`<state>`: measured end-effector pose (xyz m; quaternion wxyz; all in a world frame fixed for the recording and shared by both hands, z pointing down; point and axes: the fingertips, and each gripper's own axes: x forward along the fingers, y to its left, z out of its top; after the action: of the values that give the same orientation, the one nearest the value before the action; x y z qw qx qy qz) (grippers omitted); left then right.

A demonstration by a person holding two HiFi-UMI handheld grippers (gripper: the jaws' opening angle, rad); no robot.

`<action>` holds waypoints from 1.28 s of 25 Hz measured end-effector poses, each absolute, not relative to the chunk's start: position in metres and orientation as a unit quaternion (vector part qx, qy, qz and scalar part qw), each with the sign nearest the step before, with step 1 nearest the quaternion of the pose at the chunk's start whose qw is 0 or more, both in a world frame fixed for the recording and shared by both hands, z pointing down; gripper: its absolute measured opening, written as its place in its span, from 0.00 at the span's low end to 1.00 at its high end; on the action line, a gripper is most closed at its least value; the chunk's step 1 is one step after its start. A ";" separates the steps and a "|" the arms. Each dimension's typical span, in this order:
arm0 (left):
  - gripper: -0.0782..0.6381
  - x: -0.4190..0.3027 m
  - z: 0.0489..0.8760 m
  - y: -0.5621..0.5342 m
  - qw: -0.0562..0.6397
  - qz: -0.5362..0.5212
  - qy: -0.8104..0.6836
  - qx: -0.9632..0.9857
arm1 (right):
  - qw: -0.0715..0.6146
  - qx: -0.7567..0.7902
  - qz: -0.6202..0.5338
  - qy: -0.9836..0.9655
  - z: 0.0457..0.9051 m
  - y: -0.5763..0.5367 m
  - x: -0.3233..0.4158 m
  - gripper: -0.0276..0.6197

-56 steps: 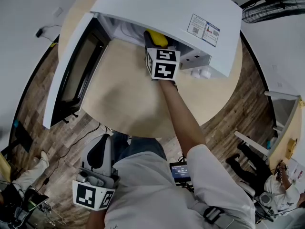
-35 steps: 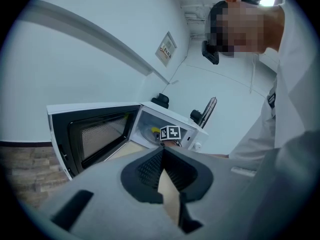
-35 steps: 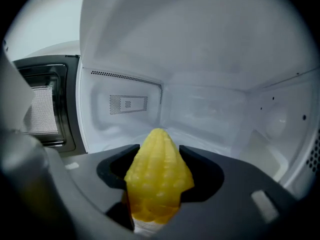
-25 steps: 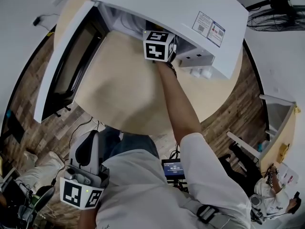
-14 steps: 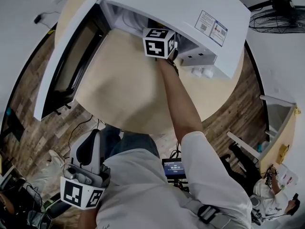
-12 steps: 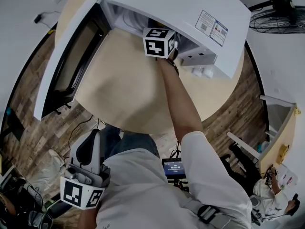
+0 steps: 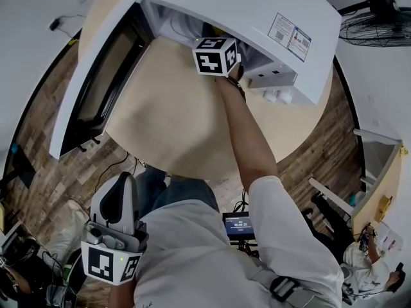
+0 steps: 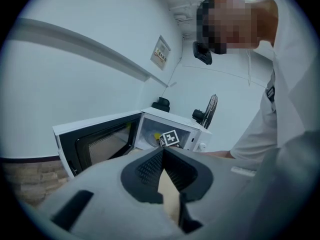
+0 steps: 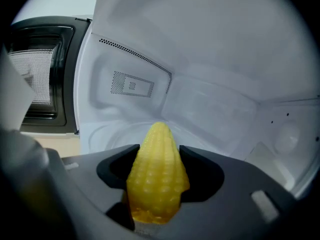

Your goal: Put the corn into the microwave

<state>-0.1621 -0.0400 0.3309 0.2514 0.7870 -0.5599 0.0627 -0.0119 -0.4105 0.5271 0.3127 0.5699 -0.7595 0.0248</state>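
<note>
R claw point(image 9: 159, 160) is clamped on the corn point(image 9: 157, 176). Jaws are set wide, one pad on each side of the cob's thick lower half. Corn is in the mouth of the microwave point(image 7: 239, 13), inside the white cavity, over the round tray point(image 9: 115, 133) on its floor. Can't tell if it touches down; prob. held just above. Door point(image 7: 96, 85) hangs open to the left.

Long axis runs straight along the claw's own line, near to far. Tapered tip points far, toward the cavity's back wall; blunt butt end sits near, back btw the jaws.

Handling, my guess: glossy, v. even kernels, looks like a moulded model, so light & stiff, not fragile. Bumpy rows give the pads bite, but w/ that taper a grip near the tip would squeeze it out fwd. Best hold is across the fattest part, on the sides. Set down, it may roll.

L claw point(image 8: 162, 153) is idle, jaws closed together w/ nothing in them, low at near left, off the bench point(image 7: 173, 124).
</note>
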 end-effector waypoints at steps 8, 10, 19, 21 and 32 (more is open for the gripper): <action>0.10 -0.160 0.332 -0.033 0.257 0.060 -0.560 0.785 | 0.315 0.570 0.031 -0.758 0.528 -0.410 -0.011 0.45; 0.10 -0.161 0.331 -0.032 0.257 0.059 -0.561 0.784 | 0.315 0.571 0.032 -0.758 0.528 -0.411 -0.011 0.45; 0.10 -0.164 0.327 -0.027 0.253 0.054 -0.563 0.785 | 0.309 0.578 0.032 -0.755 0.525 -0.407 -0.008 0.52; 0.10 -0.163 0.327 -0.024 0.254 0.052 -0.563 0.785 | 0.305 0.581 0.031 -0.754 0.521 -0.406 -0.007 0.52; 0.10 -0.154 0.330 -0.011 0.253 0.054 -0.551 0.793 | 0.286 0.586 0.020 -0.758 0.497 -0.391 -0.010 0.52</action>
<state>-0.1539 -0.0112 0.3303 0.2530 0.7934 -0.5509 0.0540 -0.0102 -0.3907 0.4965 0.2855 0.5860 -0.7581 0.0197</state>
